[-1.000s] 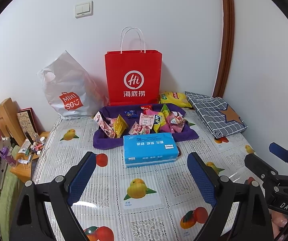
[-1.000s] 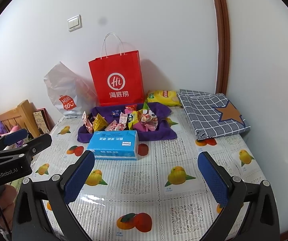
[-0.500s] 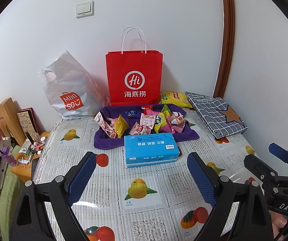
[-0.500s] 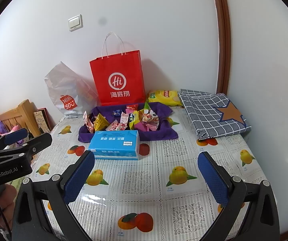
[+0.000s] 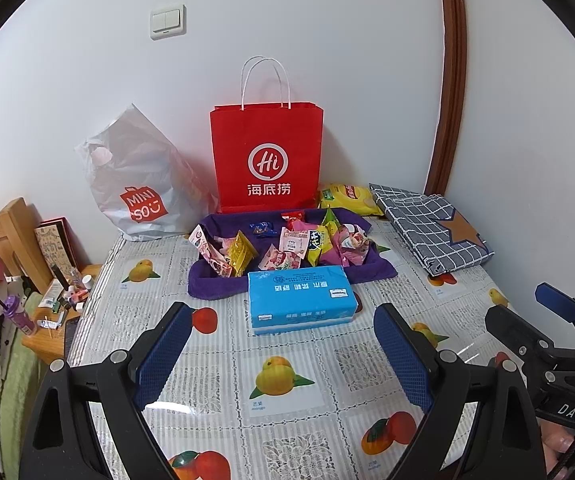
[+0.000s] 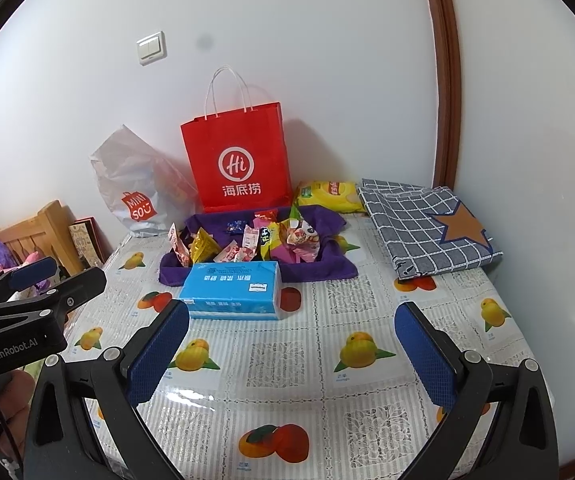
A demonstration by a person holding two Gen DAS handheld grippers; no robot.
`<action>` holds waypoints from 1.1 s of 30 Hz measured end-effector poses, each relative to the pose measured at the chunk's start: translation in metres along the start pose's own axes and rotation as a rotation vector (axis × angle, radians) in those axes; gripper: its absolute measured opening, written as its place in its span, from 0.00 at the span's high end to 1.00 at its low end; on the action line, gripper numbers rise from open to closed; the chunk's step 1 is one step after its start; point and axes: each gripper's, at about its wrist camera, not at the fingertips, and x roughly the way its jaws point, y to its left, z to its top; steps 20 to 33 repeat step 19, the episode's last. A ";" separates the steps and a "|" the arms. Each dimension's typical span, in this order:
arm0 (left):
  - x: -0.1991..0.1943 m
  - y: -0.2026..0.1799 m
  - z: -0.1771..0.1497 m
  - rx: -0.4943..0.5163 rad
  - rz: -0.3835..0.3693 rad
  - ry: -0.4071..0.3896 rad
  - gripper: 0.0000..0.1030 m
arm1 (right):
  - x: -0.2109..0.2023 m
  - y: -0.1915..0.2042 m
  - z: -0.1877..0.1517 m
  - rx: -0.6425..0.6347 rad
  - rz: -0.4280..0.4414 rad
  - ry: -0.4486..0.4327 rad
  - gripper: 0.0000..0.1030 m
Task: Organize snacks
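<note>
**Both hand-held grippers spread wide over the counter, snacks in purple tray at the back**

Left hand-held gripper (image 5: 279,356): jaws wide apart, blue pads facing each other, nothing between them but the fruit-print cloth of the counter (image 5: 287,396). It hangs above the near part of the counter and touches nothing visible.

Right hand-held gripper (image 6: 291,356): likewise wide apart and empty, above the near counter. In the left wrist view it shows at the right edge; in the right wrist view the left one shows at the left edge, with part of a hand (image 6: 11,404) below it.

Snacks (image 5: 287,246): a loose heap of small packets, pink, yellow, green, blue and red, lying in the purple tray (image 5: 211,286) toward the back of the counter. Some packets stand tilted against each other.

Blue tissue pack (image 5: 301,300): flat on the counter, just in front of the tray and touching or nearly touching its front edge; between the tray and the grippers.

Behind the tray: red paper bag (image 5: 267,160) upright against the wall; grey plastic bag (image 5: 139,184) to its left; yellow packet (image 5: 349,198) to its right, outside the tray. A folded checked cloth with a star (image 5: 435,228) lies at the right rear of the counter.
</note>
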 end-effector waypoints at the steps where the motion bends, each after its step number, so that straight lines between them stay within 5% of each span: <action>1: 0.000 0.001 0.000 -0.001 -0.001 0.000 0.11 | 0.000 0.001 0.000 0.000 -0.001 0.000 0.01; 33: -0.003 0.004 0.003 0.002 0.001 -0.008 0.11 | -0.002 0.006 0.002 -0.004 0.002 -0.003 0.01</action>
